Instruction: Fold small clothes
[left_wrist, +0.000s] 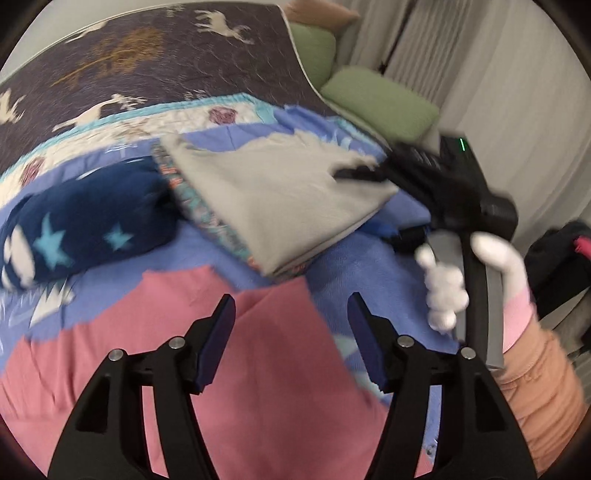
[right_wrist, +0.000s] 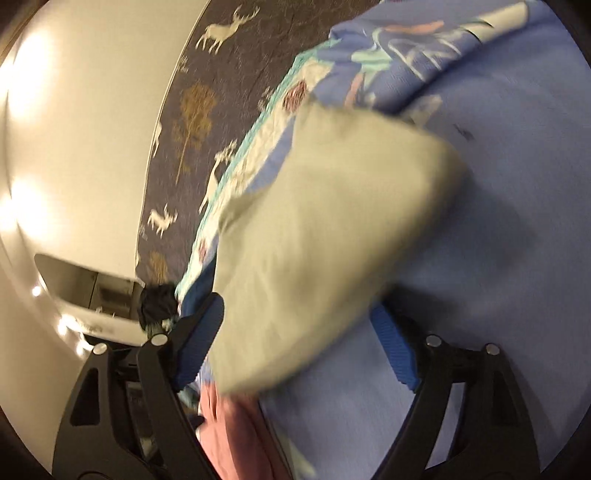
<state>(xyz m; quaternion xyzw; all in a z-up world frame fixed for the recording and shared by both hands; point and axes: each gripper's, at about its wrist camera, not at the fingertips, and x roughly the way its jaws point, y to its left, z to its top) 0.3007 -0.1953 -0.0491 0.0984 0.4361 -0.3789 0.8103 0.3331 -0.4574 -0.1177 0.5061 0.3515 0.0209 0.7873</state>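
Grey garment: folded grey piece (left_wrist: 280, 199) lies on the bed (left_wrist: 369, 273), its long axis running from the patterned hem at far left toward my right hand.
Right fingers: my right gripper (left_wrist: 360, 173) reaches over the grey garment's far right corner; from its own camera the 2 blue pads (right_wrist: 397, 354) stand apart with the cloth between them, apparently unpressed.
Pink garment: spread flat (left_wrist: 229, 369) directly under and ahead of my left fingers.
Left fingers: my left gripper (left_wrist: 291, 339) is spread wide, holding nothing.
Nearer hand: left for pink, right for grey.
Navy star bundle: (left_wrist: 81, 225) left of the grey, touching its hem.
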